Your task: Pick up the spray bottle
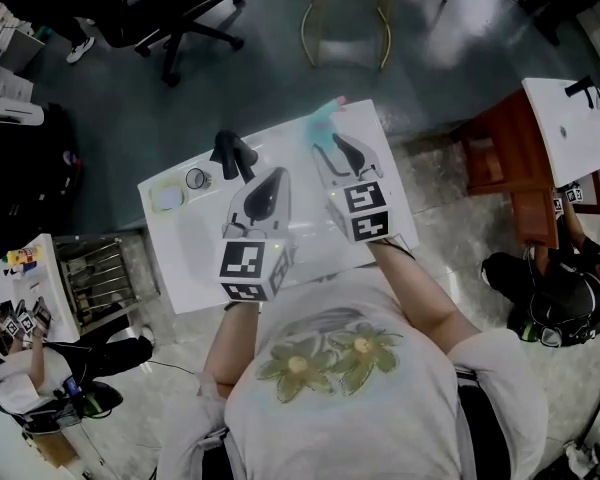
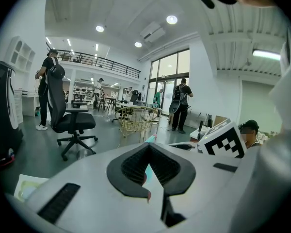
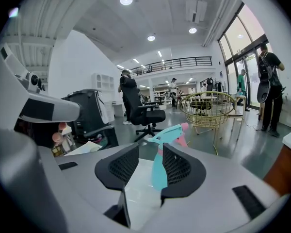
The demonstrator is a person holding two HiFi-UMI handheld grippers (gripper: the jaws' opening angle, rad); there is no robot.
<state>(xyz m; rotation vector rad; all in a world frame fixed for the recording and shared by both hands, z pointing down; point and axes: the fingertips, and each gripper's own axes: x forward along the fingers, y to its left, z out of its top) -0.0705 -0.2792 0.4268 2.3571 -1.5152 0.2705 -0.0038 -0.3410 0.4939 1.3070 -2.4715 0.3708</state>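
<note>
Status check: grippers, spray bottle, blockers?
Left gripper shut, empty. Right gripper open, lined up on teal plastic spray bottle with pink trigger, upright at far edge of white table, untouched. Nothing blocking.

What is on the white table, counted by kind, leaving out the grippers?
spray bottle: 1
black object: 1
round item: 1
pale pad: 1
Total: 4

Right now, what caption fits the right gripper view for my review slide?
Right gripper, jaws open, facing the teal spray bottle upright on the white table.
</note>
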